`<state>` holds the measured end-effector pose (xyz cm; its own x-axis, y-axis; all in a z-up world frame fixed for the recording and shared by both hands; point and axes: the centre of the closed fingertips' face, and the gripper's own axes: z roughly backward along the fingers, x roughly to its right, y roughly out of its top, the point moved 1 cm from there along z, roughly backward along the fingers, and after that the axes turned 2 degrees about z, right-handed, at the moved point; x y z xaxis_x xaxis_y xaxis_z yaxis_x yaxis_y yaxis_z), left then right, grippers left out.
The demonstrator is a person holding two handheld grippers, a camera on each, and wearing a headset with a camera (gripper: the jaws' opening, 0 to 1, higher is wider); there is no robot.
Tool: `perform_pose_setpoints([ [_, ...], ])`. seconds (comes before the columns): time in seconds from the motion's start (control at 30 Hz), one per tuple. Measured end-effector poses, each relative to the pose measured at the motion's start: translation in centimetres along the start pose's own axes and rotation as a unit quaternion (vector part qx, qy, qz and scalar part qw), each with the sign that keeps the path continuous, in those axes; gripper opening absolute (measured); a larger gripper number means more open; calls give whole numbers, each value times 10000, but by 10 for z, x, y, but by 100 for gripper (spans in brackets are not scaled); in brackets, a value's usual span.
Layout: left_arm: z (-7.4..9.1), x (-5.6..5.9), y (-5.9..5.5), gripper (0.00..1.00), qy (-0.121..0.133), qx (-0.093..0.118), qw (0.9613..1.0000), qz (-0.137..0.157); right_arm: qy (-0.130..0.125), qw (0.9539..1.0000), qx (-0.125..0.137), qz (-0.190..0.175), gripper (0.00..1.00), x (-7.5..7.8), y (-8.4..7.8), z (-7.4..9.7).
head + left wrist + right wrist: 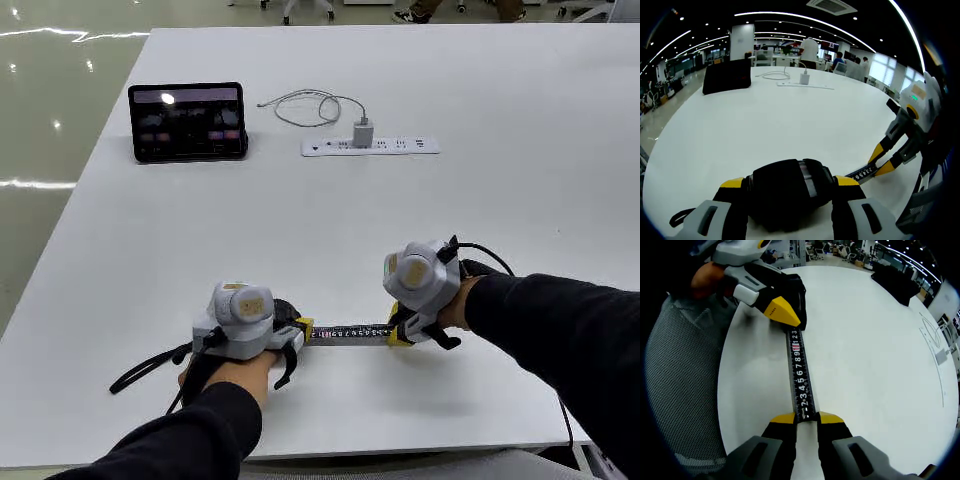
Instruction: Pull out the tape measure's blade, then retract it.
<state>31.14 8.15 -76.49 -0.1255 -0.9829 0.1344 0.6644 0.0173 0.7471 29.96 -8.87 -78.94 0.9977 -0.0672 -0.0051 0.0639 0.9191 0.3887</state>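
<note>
The tape measure [790, 200] sits near the table's [420, 220] front edge, with a short run of blade [800, 370] lying flat between the two grippers. If the pinch on the thin blade end slips, I judge the spring would whip it back into the case. A loose hold on the case would let it drag or twist. The left gripper [789, 183] is spread wide, clamping the black case on both sides. The right gripper [802, 418] is nearly closed, nipping the blade's tip.
</note>
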Motion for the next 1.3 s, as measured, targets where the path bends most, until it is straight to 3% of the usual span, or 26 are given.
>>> perform_pose_setpoints([
  [1.3,1,0,0,64,-1,-4,10000,5,-7,9997,244,-42,10,-4,26,-11],
])
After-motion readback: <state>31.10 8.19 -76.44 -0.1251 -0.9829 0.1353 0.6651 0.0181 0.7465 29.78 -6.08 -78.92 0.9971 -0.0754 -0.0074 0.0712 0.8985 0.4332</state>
